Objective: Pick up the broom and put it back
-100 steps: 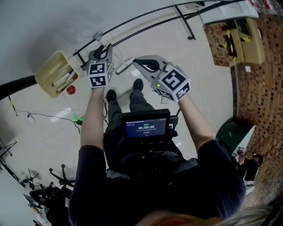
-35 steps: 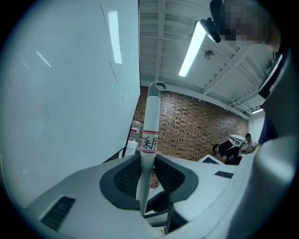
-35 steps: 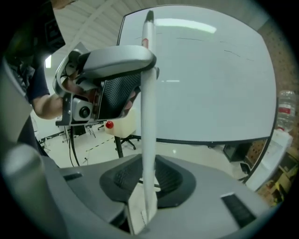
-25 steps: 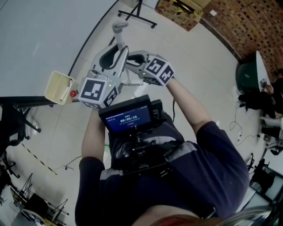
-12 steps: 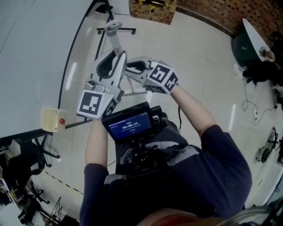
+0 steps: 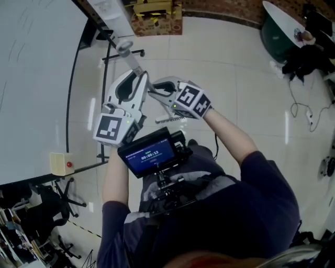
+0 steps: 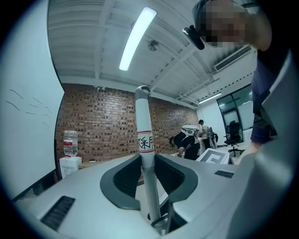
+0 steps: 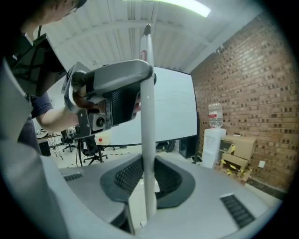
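1. Left gripper (image 7: pixel 148 170): jaws narrow, clamped on the upright pale grey plastic broom handle (image 7: pixel 144 135).
2. Right gripper (image 8: pixel 147 182): clamped lower on it (two holds likely steady the pole).
3. Handle held near the chest, large white board (image 6: pixel 31 78) to the left.

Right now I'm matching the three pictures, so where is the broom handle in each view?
Head view: broom handle upper left of centre, slanting.
Left gripper view: handle upright at centre, between the jaws.
Right gripper view: handle upright at centre, between the jaws.
Shared landmark: brick wall.
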`<state>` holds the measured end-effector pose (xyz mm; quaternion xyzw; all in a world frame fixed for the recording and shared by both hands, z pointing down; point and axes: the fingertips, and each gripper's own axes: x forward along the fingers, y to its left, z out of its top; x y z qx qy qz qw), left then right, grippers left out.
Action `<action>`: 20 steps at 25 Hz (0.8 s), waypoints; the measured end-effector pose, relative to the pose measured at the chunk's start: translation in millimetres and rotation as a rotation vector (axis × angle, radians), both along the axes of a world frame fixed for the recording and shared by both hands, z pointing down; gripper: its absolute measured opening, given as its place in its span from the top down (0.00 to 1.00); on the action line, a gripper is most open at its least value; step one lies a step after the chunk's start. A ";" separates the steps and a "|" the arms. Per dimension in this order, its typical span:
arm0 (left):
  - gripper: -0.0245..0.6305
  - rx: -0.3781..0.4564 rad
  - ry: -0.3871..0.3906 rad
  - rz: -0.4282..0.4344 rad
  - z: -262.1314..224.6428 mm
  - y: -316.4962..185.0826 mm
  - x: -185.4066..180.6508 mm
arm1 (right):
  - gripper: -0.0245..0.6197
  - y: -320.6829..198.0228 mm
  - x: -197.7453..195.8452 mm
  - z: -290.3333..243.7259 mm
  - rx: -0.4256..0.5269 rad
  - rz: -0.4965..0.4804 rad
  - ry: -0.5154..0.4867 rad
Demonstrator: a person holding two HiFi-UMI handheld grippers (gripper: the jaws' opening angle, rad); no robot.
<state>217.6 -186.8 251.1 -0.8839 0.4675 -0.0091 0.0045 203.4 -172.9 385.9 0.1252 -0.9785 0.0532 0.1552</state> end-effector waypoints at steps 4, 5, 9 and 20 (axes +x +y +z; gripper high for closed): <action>0.82 -0.013 -0.034 0.030 -1.4 5.7 52.9 | 0.81 4.3 53.4 -1.6 0.027 0.049 0.028; 0.82 -0.020 -0.038 0.033 -0.8 7.8 60.9 | 0.81 6.3 62.0 -0.5 0.033 0.057 0.037; 0.78 -0.026 -0.018 0.043 -2.6 17.4 76.0 | 0.82 15.6 78.1 0.7 0.058 0.049 0.073; 0.77 0.007 -0.011 0.130 -2.9 67.7 51.0 | 0.81 66.1 44.2 9.7 0.113 0.017 0.184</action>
